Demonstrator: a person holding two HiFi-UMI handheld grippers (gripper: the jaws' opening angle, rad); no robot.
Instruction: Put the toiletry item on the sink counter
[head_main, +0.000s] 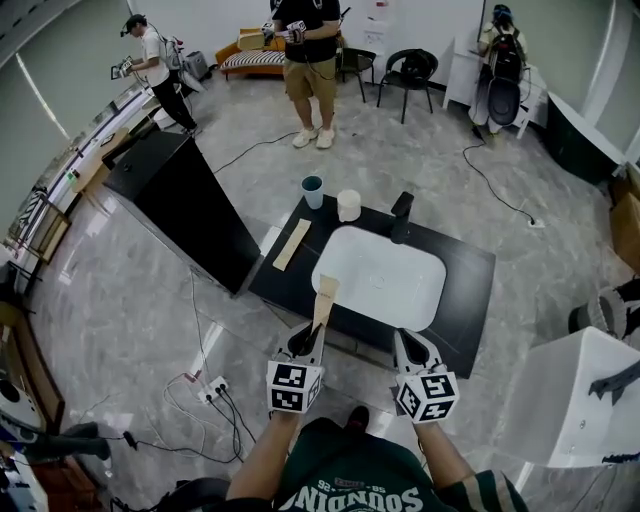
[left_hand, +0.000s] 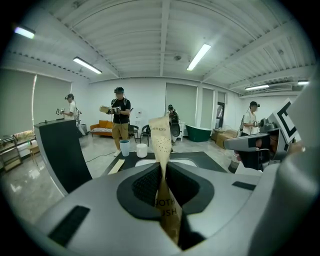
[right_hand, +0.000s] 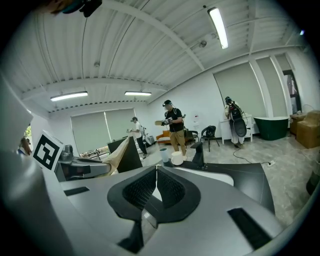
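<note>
"Brown paper, narrow and long: is that the toothbrush packet (left_hand: 162, 142)?"

"Yes. The left claw (left_hand: 164, 172) is clamped on its lower part, the two pads pressed on the paper from either side, and the upper part stands out past the tips."

"Where does it sit against the bench (head_main: 470, 280)?"

"From the head view the packet (head_main: 324, 300) hangs off the bench's near edge, held in the air by the left claw (head_main: 310, 340), its far end pointing toward the near left rim of the white basin (head_main: 380, 278). I can't tell whether that end touches anything."

"And the other one?"

"The right claw (right_hand: 156, 186) has its pads together with nothing between them. It hovers at the near edge too (head_main: 405, 345), just right of the left claw."

"What else is on the black top?"

"A flat tan strip (head_main: 292, 244) lies left of the basin. Behind the basin stand a teal cup (head_main: 312, 190) and a white cup (head_main: 348, 205), close beside each other, with a black tap (head_main: 401, 216) to their right."

"Anyone about?"

"Several people stand farther back in the room, well apart from the bench."
</note>
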